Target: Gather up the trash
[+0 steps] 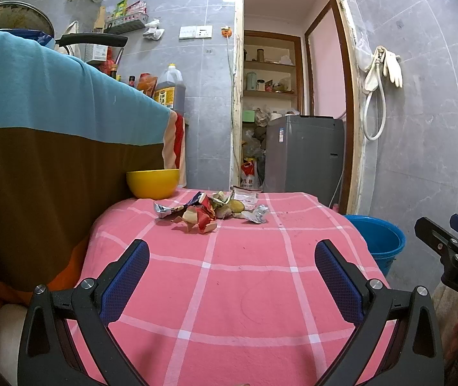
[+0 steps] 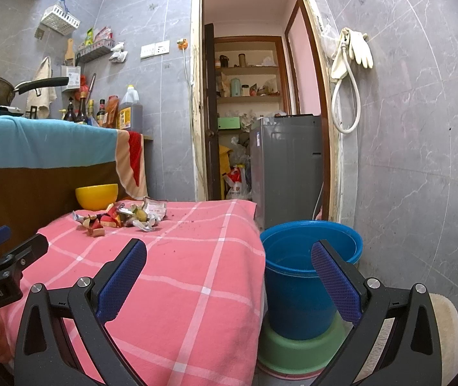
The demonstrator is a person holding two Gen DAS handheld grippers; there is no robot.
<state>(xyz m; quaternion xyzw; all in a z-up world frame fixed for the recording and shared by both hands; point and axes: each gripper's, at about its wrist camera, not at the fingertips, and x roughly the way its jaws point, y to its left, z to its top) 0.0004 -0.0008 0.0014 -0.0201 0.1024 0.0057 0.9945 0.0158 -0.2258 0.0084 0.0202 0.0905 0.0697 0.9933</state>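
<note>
We hold the left gripper (image 1: 232,273) and the right gripper (image 2: 229,270) spread wide and empty. The trash pile (image 1: 211,210) lies on the pink checked cloth (image 1: 245,289), just beside the yellow bowl (image 1: 152,182). The blue bucket (image 2: 296,276) stands well apart from the bowl, off the cloth's other side.

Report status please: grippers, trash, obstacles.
Left gripper open, empty. Right gripper open, empty. Trash piled at far end of table, untouched. Bucket beside table. Path clear.

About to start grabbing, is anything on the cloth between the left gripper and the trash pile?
Nothing visible: only bare pink checked tablecloth lies between the open left gripper and the crumpled wrapper trash pile. The yellow bowl sits off to the side.
</note>
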